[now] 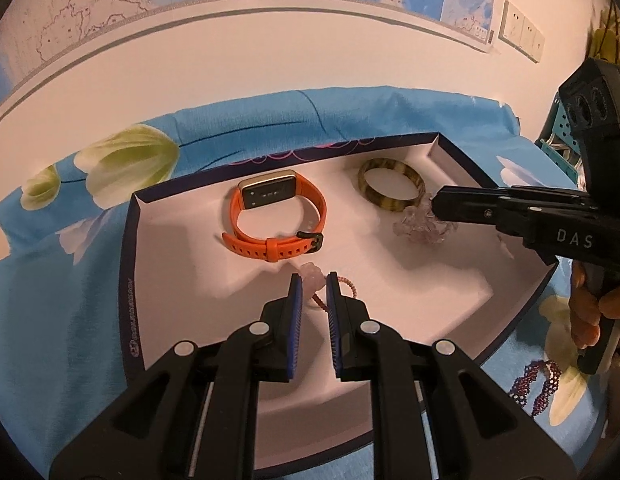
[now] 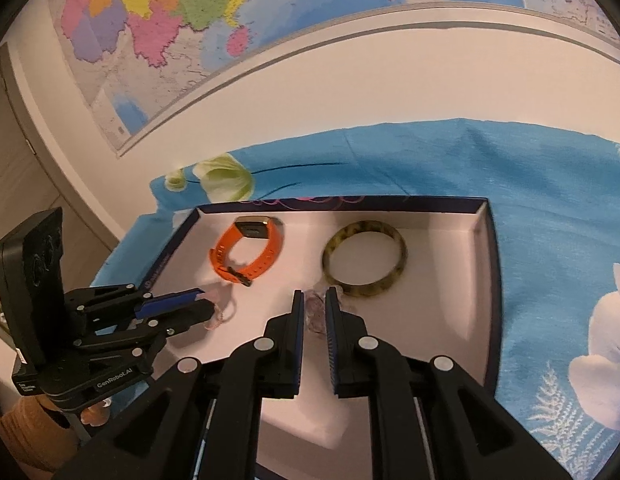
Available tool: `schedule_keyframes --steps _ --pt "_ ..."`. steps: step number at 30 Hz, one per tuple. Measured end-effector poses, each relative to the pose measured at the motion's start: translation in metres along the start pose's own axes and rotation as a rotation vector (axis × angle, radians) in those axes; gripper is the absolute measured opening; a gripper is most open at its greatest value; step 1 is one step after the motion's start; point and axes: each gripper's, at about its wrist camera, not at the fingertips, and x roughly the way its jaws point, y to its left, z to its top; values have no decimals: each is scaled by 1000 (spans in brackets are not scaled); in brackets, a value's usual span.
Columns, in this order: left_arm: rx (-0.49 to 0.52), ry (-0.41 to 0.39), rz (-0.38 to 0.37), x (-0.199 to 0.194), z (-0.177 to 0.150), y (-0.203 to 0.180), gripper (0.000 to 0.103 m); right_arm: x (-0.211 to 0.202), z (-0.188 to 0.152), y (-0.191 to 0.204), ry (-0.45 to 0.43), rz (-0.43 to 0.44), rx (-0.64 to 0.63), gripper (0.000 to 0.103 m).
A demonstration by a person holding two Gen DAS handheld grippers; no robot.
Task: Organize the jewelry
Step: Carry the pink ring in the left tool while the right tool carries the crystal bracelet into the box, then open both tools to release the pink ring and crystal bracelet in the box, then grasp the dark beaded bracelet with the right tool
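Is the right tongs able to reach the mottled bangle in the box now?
Probably not yet: the right tongs is shut on a clear crystal bracelet. The mottled bangle lies just beyond with nothing over it, so the way is free after release.

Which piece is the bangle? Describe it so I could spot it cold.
Start at the shallow white box on the blue floral cloth. Toward its far right corner lies the bangle, flat, beside the orange watch. It alone is a rigid closed ring, mottled yellow-brown, with no strap or buckle.
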Motion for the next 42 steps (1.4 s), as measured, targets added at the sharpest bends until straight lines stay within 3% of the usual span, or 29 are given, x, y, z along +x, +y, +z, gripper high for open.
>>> schedule_keyframes --steps 5,9,11,13,15,19,30,37,42 --pt "-25 17 -6 7 1 4 13 -4 -2 -3 -3 -41 9 12" --pt "-38 23 -15 10 1 6 13 -14 -4 2 -21 -36 -4 21" --pt "-43 15 -30 9 1 6 20 -23 -6 7 -33 -29 -24 22" --pt "-48 -1 -31 5 1 7 33 -33 -10 13 -44 -17 -49 28" --pt "-45 -21 -22 -1 1 6 34 -43 -15 16 -52 -7 -66 32" --pt "-29 -89 21 -26 1 3 48 -67 -31 20 -59 20 -103 41" --pt "-7 -185 -11 -94 -30 -7 55 -89 -94 32 31 -23 -180 42" --pt "2 -170 4 -107 -68 -9 56 -89 -117 30 72 -34 -177 41" --pt "3 -160 -7 -111 -88 -13 56 -86 -125 29 89 -32 -162 34"
